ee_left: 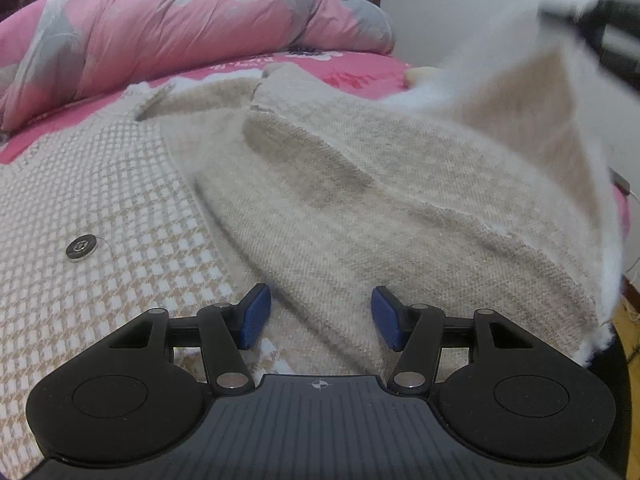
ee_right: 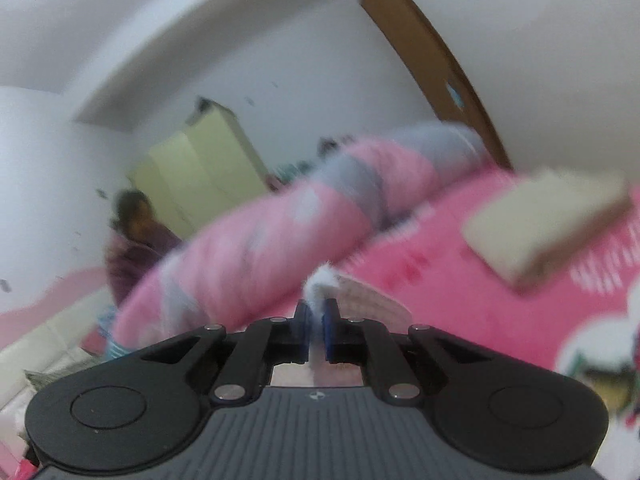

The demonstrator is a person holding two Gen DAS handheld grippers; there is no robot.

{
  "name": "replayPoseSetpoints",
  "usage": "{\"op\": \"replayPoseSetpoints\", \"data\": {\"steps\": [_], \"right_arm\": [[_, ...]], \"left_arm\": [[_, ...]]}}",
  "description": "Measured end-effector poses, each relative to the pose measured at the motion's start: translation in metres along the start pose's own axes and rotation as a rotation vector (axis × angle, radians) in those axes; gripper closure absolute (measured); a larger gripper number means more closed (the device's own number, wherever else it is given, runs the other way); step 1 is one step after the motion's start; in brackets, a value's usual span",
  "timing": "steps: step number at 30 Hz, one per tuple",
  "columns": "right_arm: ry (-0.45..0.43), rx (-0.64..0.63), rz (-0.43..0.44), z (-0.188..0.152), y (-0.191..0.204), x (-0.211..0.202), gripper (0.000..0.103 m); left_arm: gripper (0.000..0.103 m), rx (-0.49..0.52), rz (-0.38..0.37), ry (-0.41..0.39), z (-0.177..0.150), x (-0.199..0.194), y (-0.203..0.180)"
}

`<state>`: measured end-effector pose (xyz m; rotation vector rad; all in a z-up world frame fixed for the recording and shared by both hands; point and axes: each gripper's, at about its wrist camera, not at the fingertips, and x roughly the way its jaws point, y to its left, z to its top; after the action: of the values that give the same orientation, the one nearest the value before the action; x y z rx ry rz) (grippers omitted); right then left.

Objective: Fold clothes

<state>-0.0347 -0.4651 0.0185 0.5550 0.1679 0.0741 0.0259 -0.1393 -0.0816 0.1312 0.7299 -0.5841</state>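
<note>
A beige knitted cardigan (ee_left: 332, 200) with a white-and-tan checked front and a dark round button (ee_left: 81, 249) lies spread on the pink bed. My left gripper (ee_left: 318, 316) hovers just over its lower part, blue pads apart, nothing between them. The cardigan's right side is lifted into a peak with a fluffy white edge (ee_left: 560, 92), pulled up at the top right by my right gripper (ee_left: 600, 28), seen as a dark blur. In the right wrist view my right gripper (ee_right: 317, 326) is shut on that fluffy white edge (ee_right: 320, 284), raised above the bed.
A rolled pink-and-grey quilt (ee_left: 168, 28) lies along the far side of the bed. A folded beige garment (ee_right: 548, 220) rests on the pink sheet (ee_right: 460, 280). A person (ee_right: 132, 236) sits beyond the quilt by a pale green wardrobe (ee_right: 200, 168). Wooden floor shows at the right (ee_left: 630, 332).
</note>
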Motion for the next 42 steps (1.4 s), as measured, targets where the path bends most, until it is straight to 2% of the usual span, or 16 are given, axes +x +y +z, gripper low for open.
{"op": "replayPoseSetpoints", "data": {"steps": [5,9,14,20,23,26,28,32,37,40,42], "right_arm": [[0.016,-0.061,0.151,0.026,0.052,0.007,0.097],[0.105,-0.113,0.301,0.02,0.102,0.026,0.097],[0.277,-0.253,0.493,-0.022,0.167,0.045,0.097],[0.538,-0.382,0.642,-0.103,0.221,0.056,0.097],[0.674,-0.442,0.646,-0.149,0.225,0.054,0.097],[0.795,-0.494,0.589,-0.187,0.219,0.054,0.097],[0.842,-0.512,0.55,-0.203,0.215,0.05,0.097],[0.816,-0.58,0.527,-0.202,0.221,0.034,0.097],[0.806,-0.735,0.53,-0.208,0.237,0.016,0.096],[0.794,-0.876,0.497,-0.231,0.241,0.007,0.096],[0.777,-0.971,0.45,-0.252,0.242,0.002,0.094]], "left_arm": [[0.046,-0.078,-0.016,-0.039,-0.006,-0.006,0.006],[0.047,-0.253,-0.044,-0.092,-0.015,-0.034,0.035],[0.047,-0.46,-0.026,-0.164,-0.046,-0.094,0.096],[0.047,-0.846,-0.153,-0.249,-0.108,-0.151,0.176],[0.047,-0.939,-0.239,-0.272,-0.132,-0.162,0.192],[0.046,-0.951,-0.311,-0.249,-0.143,-0.162,0.194],[0.046,-0.945,-0.335,-0.218,-0.146,-0.157,0.19],[0.046,-0.929,-0.42,-0.179,-0.148,-0.15,0.184],[0.046,-0.917,-0.52,-0.145,-0.142,-0.132,0.178],[0.046,-0.907,-0.528,-0.1,-0.139,-0.117,0.171],[0.047,-0.895,-0.487,-0.06,-0.137,-0.107,0.167]]}}
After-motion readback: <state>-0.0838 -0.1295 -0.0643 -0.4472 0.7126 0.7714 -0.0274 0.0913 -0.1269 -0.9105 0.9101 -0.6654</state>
